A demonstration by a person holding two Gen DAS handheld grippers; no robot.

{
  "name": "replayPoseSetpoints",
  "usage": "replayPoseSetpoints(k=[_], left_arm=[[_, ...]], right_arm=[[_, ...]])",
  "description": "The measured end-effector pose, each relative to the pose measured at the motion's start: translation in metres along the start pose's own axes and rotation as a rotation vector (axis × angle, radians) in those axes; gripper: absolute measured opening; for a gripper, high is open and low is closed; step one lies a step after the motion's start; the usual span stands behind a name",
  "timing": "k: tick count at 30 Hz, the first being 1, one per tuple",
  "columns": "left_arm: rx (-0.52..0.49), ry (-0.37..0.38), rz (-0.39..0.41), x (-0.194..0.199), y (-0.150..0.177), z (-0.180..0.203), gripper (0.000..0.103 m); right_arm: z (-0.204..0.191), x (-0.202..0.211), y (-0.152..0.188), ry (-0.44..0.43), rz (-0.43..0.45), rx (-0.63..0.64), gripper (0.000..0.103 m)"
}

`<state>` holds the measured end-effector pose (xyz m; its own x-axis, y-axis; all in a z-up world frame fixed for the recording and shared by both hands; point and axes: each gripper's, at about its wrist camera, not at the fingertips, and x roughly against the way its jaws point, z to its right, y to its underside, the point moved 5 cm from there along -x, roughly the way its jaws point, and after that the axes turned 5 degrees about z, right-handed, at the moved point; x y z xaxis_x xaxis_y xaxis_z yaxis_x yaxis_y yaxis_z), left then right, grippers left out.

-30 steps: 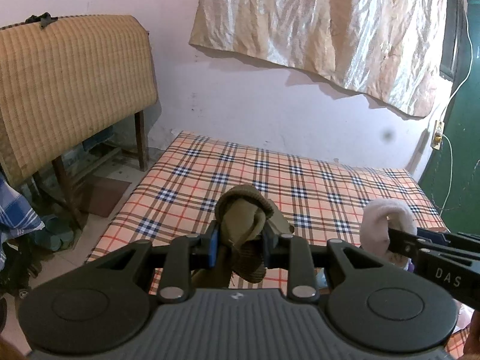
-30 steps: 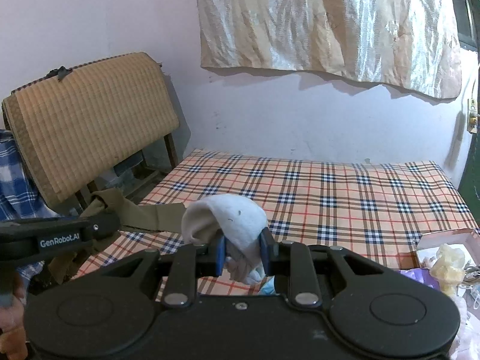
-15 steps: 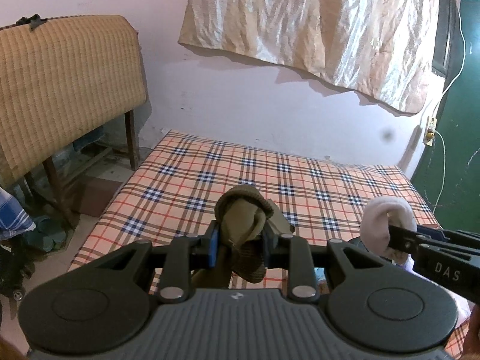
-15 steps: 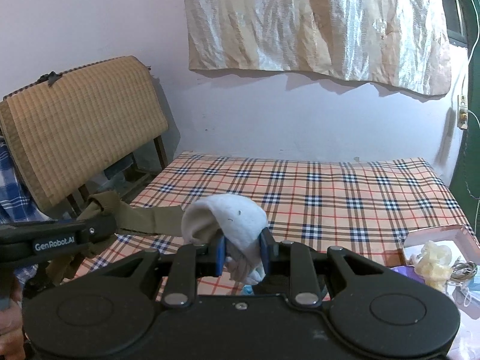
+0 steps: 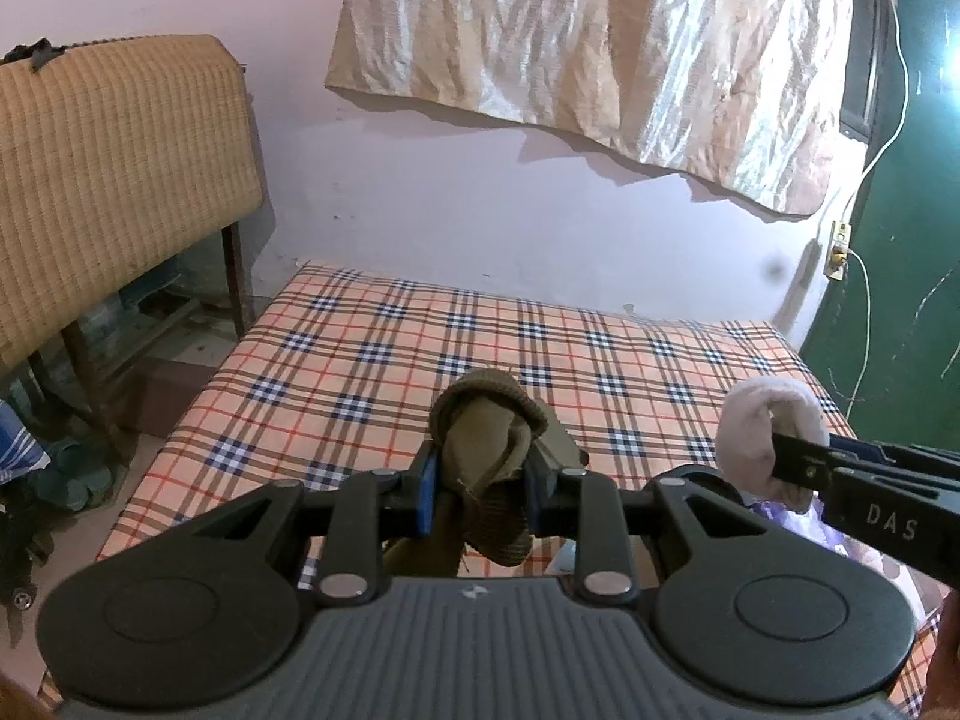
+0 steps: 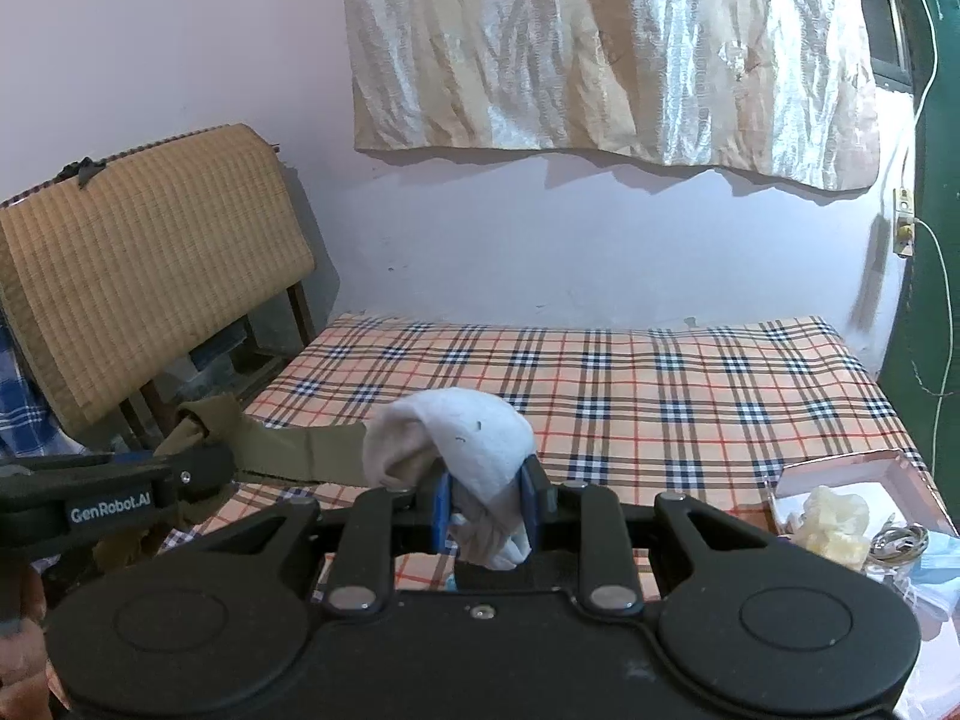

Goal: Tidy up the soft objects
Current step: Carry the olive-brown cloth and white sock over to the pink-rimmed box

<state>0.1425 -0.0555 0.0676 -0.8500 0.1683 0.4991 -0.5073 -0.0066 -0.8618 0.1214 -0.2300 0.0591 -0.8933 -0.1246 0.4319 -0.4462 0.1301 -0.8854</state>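
Note:
My left gripper (image 5: pixel 480 483) is shut on an olive-brown sock (image 5: pixel 489 450) that bulges up between its blue pads and hangs down below them. My right gripper (image 6: pixel 485 507) is shut on a white sock (image 6: pixel 465 441) bunched the same way. Both are held above the near edge of the plaid bed (image 5: pixel 480 348). In the left wrist view the right gripper (image 5: pixel 780 468) with the white sock (image 5: pixel 759 426) shows at the right. In the right wrist view the left gripper (image 6: pixel 210 462) shows at the left, with the olive sock (image 6: pixel 288 444) trailing from it.
A woven mat board (image 5: pixel 114 180) leans on a wooden frame left of the bed (image 6: pixel 600 384). A pink-rimmed box (image 6: pixel 852 480) with small items sits at the bed's near right. A green door (image 5: pixel 900 270) and a wall socket (image 5: pixel 837 252) stand at the right. A shiny curtain (image 5: pixel 600 42) hangs above.
Both grippers have drifted to the right together, so the mat board and bed sit further left in each view. Each grip on its sock is unchanged.

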Motion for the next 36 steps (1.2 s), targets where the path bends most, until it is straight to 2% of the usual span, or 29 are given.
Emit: replayPoseSetpoints(k=[36], left_arm=[[-0.072, 0.090, -0.014, -0.008, 0.008, 0.061, 0.029]], right_arm=[[0.058, 0.020, 0.001, 0.084, 0.021, -0.044, 0.029]])
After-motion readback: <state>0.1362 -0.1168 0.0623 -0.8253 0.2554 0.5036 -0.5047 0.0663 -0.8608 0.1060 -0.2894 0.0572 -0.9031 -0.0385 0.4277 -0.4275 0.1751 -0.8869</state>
